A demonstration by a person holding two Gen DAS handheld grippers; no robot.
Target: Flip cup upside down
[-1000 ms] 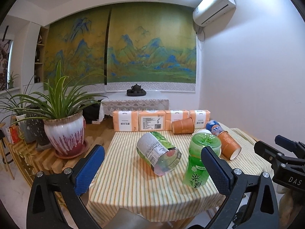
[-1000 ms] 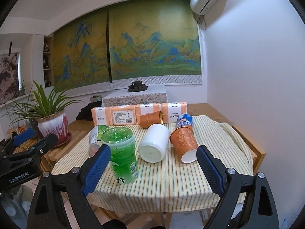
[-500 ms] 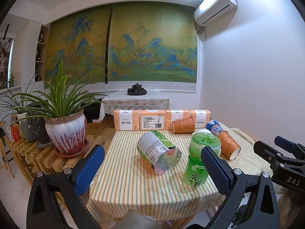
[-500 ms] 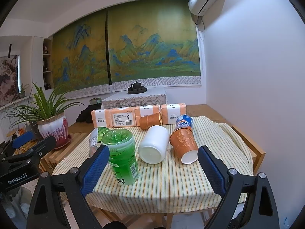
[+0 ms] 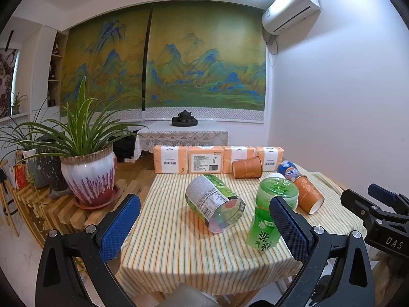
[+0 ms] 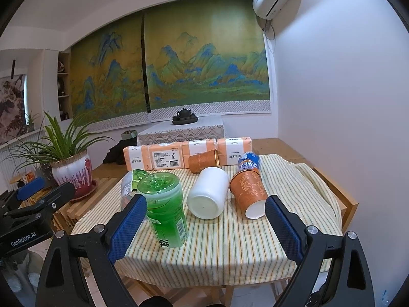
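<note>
- Striped tablecloth (image 6: pixel 230 245) covers a small table, mountain mural behind, tissue packs (image 6: pixel 163 157) along the far edge.
- Our right gripper (image 6: pixel 204 227) hangs wide apart and empty, short of the near table edge; our left gripper (image 5: pixel 204 227) is likewise spread, holding nothing.
- White cup (image 6: pixel 208 195) lies on its side at frame centre of the right view, base toward us, long axis running away from the tongs; the right is nearer, we judge.
- Green tea bottle (image 6: pixel 163 209) stands just left of it, crowding the left finger's path.
- Orange paper cup (image 6: pixel 249 194) lies just to its right, soda bottle (image 6: pixel 249 163) behind it.
- Second orange cup (image 6: pixel 203 162) is farther back.
- Tipped clear bottle (image 5: pixel 213 203) sits mid-frame in the left view.
</note>
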